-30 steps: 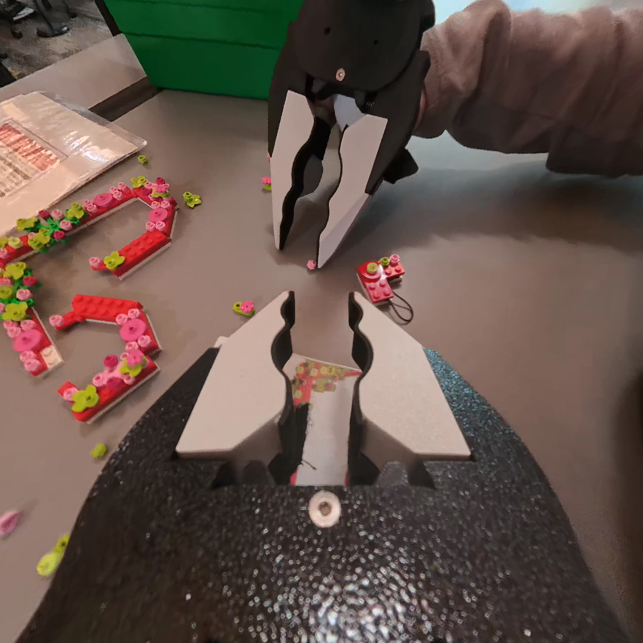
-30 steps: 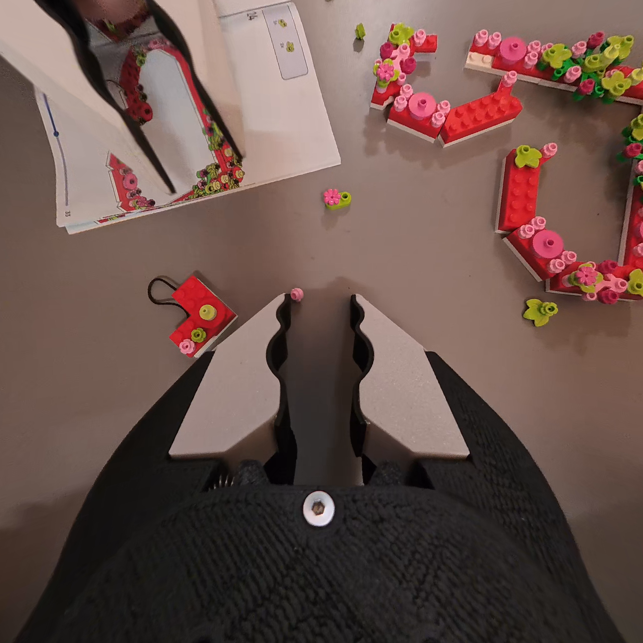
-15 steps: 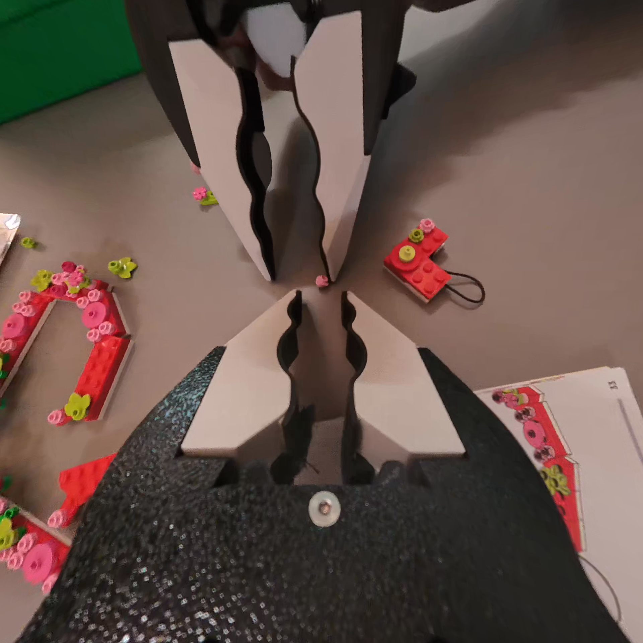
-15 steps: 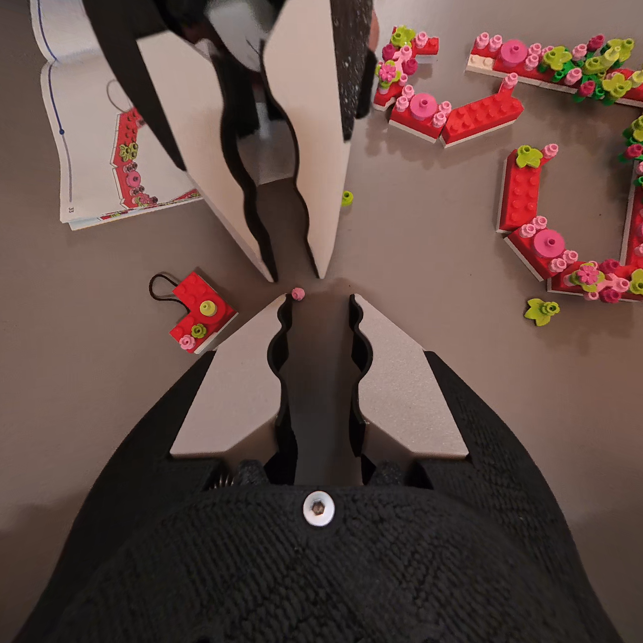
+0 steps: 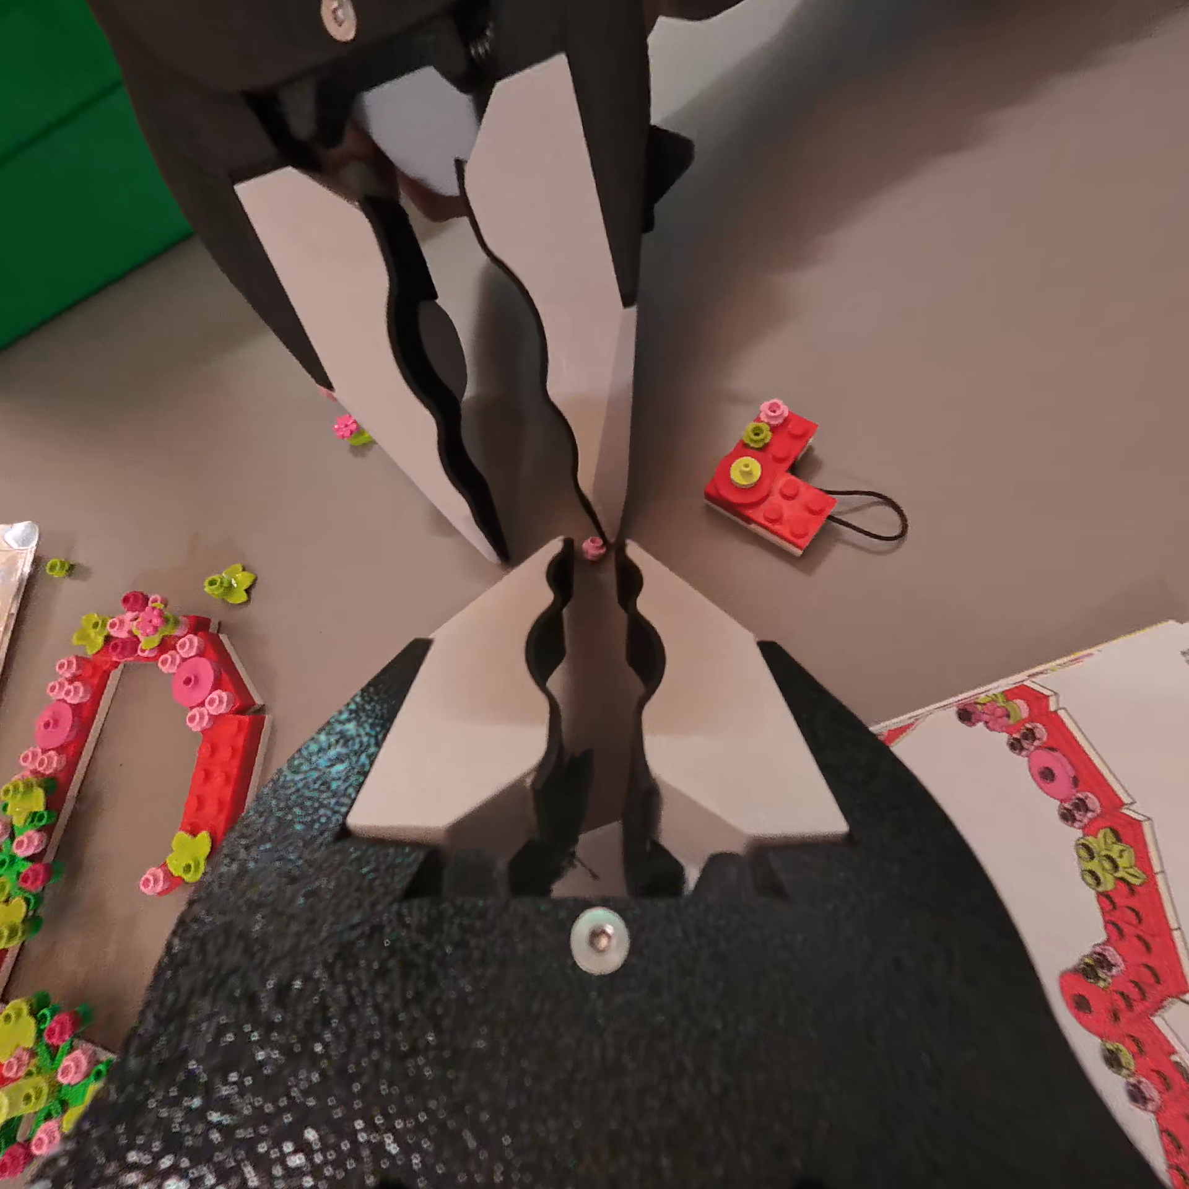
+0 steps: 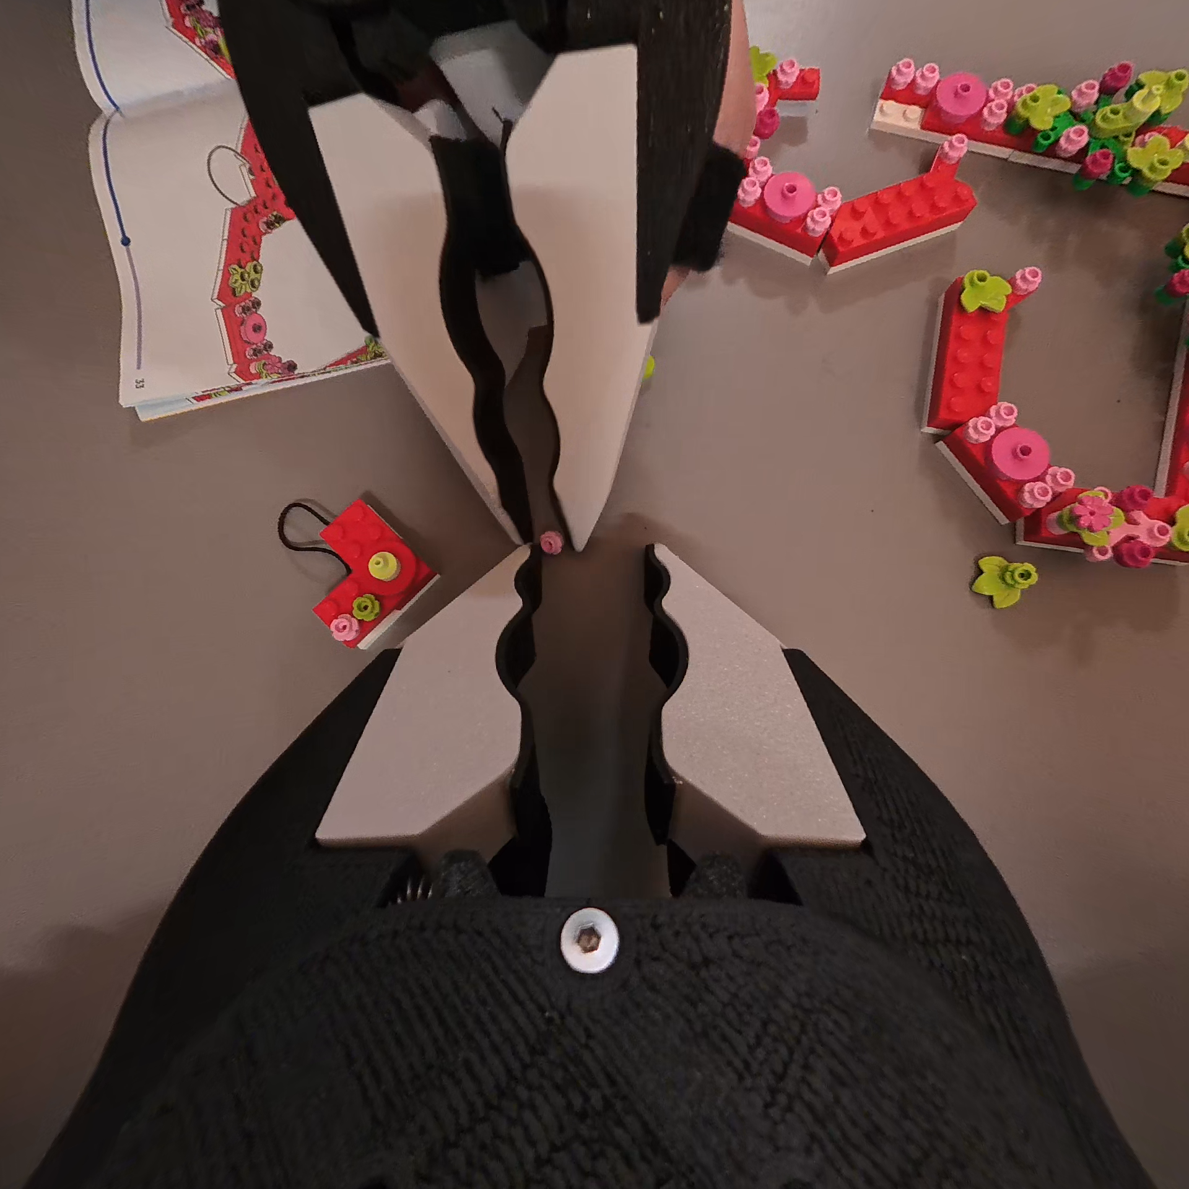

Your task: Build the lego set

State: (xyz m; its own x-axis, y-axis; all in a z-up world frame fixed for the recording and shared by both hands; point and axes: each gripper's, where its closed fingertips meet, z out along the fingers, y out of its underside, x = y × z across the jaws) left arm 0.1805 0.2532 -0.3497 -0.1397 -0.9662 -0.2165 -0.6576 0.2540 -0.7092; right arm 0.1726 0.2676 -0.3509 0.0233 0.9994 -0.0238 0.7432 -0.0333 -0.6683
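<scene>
A tiny pink stud point(image 5: 593, 548) lies on the grey table between the tips of my left gripper point(image 5: 593, 545), whose jaws are narrowly open around it. In the right wrist view the stud point(image 6: 551, 542) sits between the left gripper's point(image 6: 551, 544) downward-pointing tips. My right gripper point(image 6: 587, 550) is open and empty; its tips meet the left gripper's tips from the opposite side, one tip right beside the stud. A small red L-shaped assembly point(image 5: 765, 489) with a black loop lies close by, also in the right wrist view point(image 6: 367, 572).
Red frame sections with pink and lime flowers point(image 5: 212, 740) point(image 6: 965, 360) lie to one side. The open instruction booklet point(image 5: 1061, 804) point(image 6: 193, 257) lies on the other. Loose lime leaves point(image 5: 230, 582) point(image 6: 1004, 579) are scattered about. A green box point(image 5: 64, 161) stands at the back. My left and right fingertips are right by each other.
My left gripper has moved off the booklet to the pink stud and narrowed its jaws around it. The right gripper has stayed in place, open.
</scene>
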